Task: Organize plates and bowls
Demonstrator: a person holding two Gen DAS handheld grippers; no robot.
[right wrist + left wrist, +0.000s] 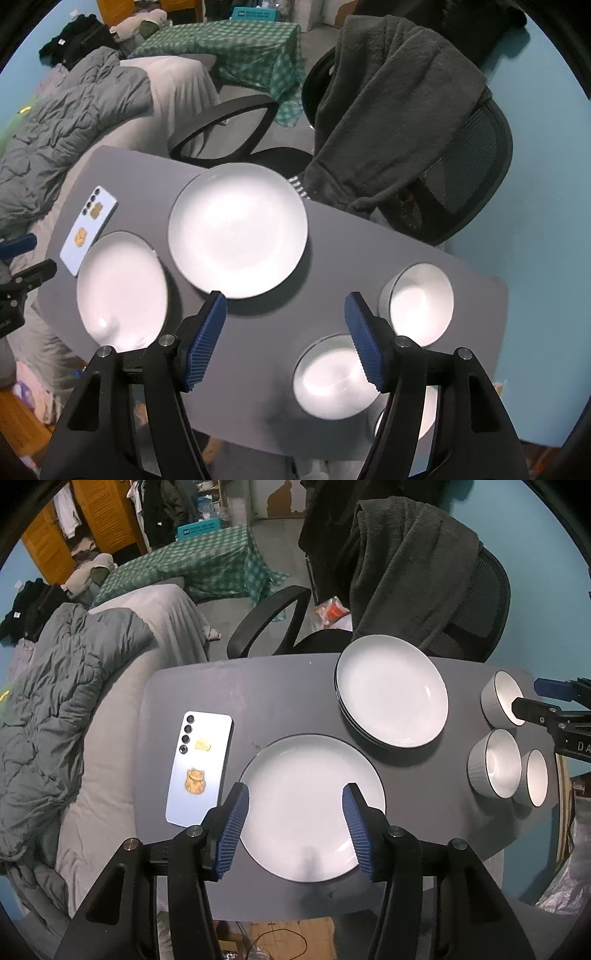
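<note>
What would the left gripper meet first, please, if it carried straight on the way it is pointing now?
Most likely the single white plate lying on the grey table: the open left gripper frames it from above, with nothing visible in between.

Glossy glazed plates, ribbed-outside bowls; matt grey table; fleecy cloth on chair.

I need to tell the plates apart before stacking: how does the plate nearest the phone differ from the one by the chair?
The near plate lies singly on the table; the far plate tops a stack, with further dark rims showing beneath it. The near plate lies beside the phone; the far one is closer to the bowls. Both are round, white, dark-rimmed and empty.
</note>
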